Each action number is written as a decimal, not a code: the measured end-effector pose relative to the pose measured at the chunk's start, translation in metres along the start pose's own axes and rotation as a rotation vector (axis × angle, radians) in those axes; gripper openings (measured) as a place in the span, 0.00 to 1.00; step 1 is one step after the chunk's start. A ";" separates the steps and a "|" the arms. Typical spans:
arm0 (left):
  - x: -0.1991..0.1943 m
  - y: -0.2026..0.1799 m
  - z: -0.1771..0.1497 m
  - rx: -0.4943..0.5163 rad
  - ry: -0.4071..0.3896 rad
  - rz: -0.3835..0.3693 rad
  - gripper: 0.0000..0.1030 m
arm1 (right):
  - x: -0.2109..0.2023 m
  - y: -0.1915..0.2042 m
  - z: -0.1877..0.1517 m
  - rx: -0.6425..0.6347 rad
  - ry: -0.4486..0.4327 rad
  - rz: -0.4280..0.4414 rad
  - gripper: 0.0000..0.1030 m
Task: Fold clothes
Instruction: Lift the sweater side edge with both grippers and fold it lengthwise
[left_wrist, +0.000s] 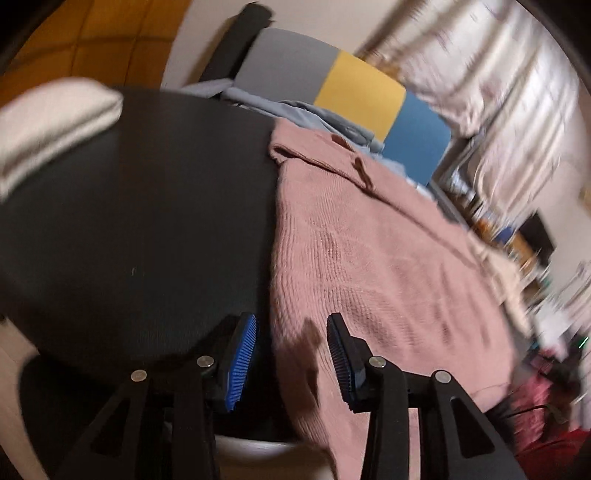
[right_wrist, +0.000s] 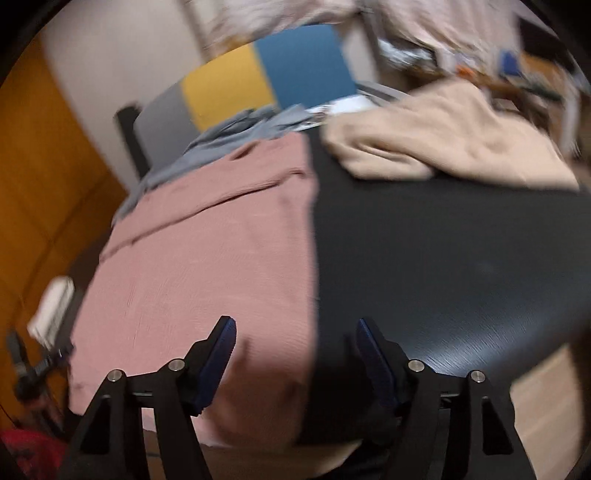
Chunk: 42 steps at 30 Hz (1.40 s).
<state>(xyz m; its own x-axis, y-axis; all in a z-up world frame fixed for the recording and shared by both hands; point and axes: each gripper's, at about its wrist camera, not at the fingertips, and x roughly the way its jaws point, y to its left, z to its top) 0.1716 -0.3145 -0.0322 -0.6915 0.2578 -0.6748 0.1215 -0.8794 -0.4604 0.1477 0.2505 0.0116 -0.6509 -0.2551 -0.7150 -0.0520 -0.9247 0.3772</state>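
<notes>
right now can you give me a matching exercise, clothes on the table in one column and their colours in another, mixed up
Things:
1. knitted sweater spread flat on the black table
2. crumpled garment at the far edge
3. heaped garment at the table's corner

Colours:
a. beige
b. pink
c. grey-blue

Pairs: 1-b, 2-c, 3-a

The right tool (right_wrist: 295, 363) sits at the bottom of the frame, jaws apart with nothing between them. A pink garment (right_wrist: 207, 258) lies flat on the black bench (right_wrist: 443, 266) — left of centre. A beige garment (right_wrist: 443, 140) is heaped at upper right; grey cloth (right_wrist: 229, 136) bunches behind the pink.
</notes>
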 end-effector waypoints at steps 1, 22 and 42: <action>-0.002 0.002 -0.001 -0.016 0.007 -0.016 0.39 | -0.001 -0.011 -0.004 0.035 0.010 0.020 0.67; 0.008 0.033 -0.018 -0.298 0.119 -0.324 0.40 | 0.037 -0.003 -0.045 0.150 0.085 0.528 0.67; 0.025 0.011 -0.026 -0.250 0.291 -0.342 0.40 | 0.055 0.020 -0.049 0.127 0.167 0.616 0.65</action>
<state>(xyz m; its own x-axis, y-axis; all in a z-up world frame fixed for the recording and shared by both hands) 0.1742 -0.3080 -0.0687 -0.4989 0.6457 -0.5781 0.1145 -0.6120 -0.7825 0.1476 0.2045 -0.0490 -0.4639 -0.7782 -0.4234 0.1973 -0.5567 0.8070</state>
